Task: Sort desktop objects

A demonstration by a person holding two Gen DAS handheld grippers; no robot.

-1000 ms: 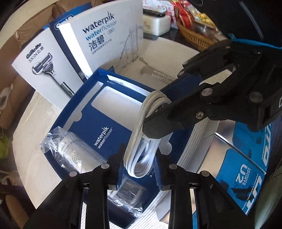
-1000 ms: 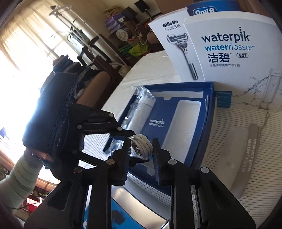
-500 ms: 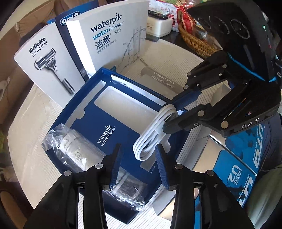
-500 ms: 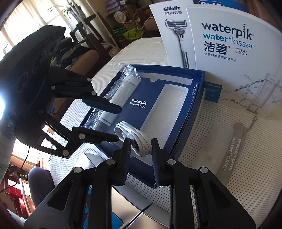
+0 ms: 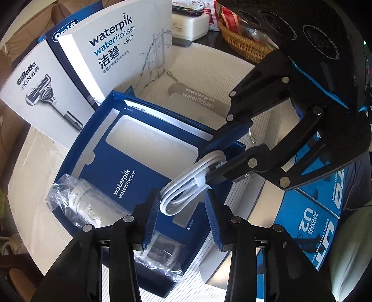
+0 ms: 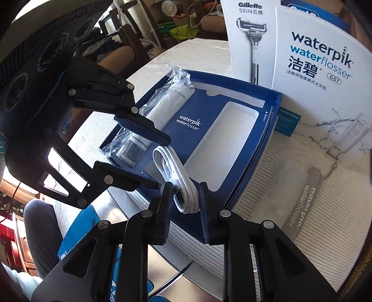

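Hand-held gripper (image 6: 184, 199) above striped tablecloth (image 6: 313, 244), cluttered room.

At your eleven o'clock, off the table, sits a clutter of chairs (image 6: 130, 50) and bright green fabric (image 6: 183, 29). At one o'clock in the left view, a wicker basket (image 5: 241, 44) holds red snack packets (image 5: 229, 17), with a white appliance (image 5: 189, 24) just beside it at twelve.

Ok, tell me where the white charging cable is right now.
The white cable is clamped at one end in the right tongs, hanging over the open blue Waterpik box; its free loop lies between the left tongs' open fingers.
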